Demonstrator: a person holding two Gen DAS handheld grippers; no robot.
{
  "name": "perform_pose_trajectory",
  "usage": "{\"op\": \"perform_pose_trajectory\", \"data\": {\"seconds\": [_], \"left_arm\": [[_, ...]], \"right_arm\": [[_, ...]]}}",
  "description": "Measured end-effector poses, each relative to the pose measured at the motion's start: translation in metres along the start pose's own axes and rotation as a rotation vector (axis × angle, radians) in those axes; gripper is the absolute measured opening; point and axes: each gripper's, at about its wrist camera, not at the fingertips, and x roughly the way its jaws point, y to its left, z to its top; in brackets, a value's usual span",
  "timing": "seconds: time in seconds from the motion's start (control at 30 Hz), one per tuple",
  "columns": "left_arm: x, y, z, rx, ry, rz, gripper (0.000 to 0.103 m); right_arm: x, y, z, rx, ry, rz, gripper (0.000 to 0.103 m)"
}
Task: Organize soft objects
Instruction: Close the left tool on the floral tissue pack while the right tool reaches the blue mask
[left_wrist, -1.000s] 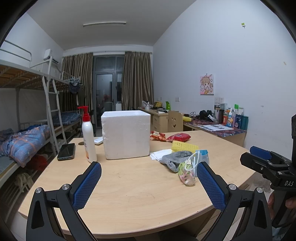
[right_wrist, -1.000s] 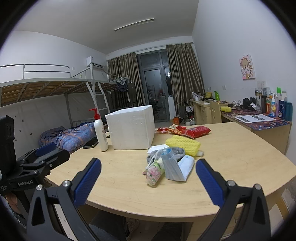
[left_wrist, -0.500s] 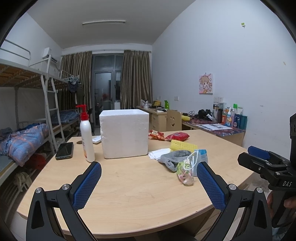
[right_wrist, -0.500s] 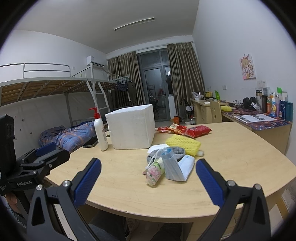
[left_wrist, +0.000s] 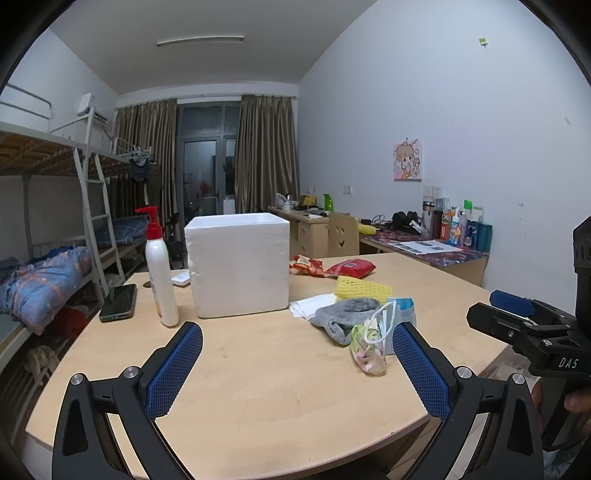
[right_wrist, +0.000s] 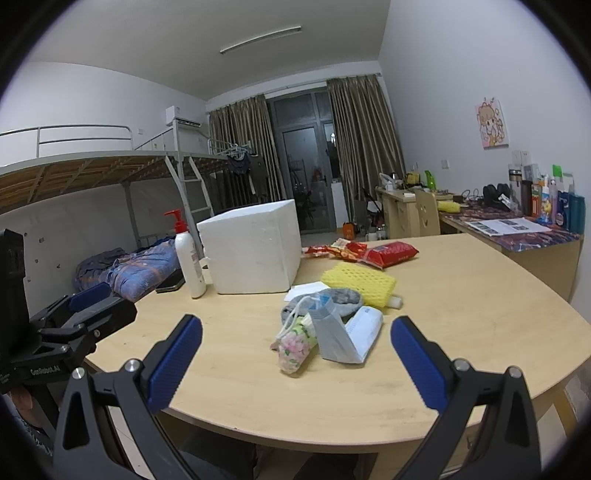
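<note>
Right wrist view, nearest first: the right gripper (right_wrist: 295, 356) hovers off the near edge of the round wooden table (right_wrist: 461, 314), its blue-padded jaws spread wide and empty. At the left of that view the left gripper (right_wrist: 79, 306) hangs beside the table; its own camera shows its jaws equally wide with nothing between them (left_wrist: 295, 362).

Just beyond the right gripper lies the heap of soft things. Closest is a floral drawstring pouch (right_wrist: 295, 345), limp and light; its white cord (right_wrist: 291, 315) would slip, so the bunched neck looks the surer hold. Touching it on the right is a grey-blue face mask (right_wrist: 328, 332) leaning on a white packet (right_wrist: 364, 332), thin and floppy, best pinched at a folded edge. Behind them is a grey sock (right_wrist: 340, 299), crumpled and easy to squeeze anywhere in its bulk. Farther still, a yellow foam net sleeve (right_wrist: 360, 282) is springy, probably needing a firm mid-body pinch.

Far left stands a white foam box (right_wrist: 253, 251), likely the destination, brittle at its rim.
</note>
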Motion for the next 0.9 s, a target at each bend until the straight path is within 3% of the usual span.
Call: {"op": "perform_pose_trajectory", "data": {"seconds": [0.5, 0.9], "left_arm": [[0.049, -0.010, -0.008, 0.009, 0.080, -0.075, 0.103], [0.104, -0.030, -0.021, 0.034, 0.201, -0.191, 0.103]], "right_arm": [[0.034, -0.028, -0.004, 0.040, 0.074, -0.037, 0.103], [0.063, -0.053, -0.008, 0.088, 0.154, 0.023, 0.102]]}}
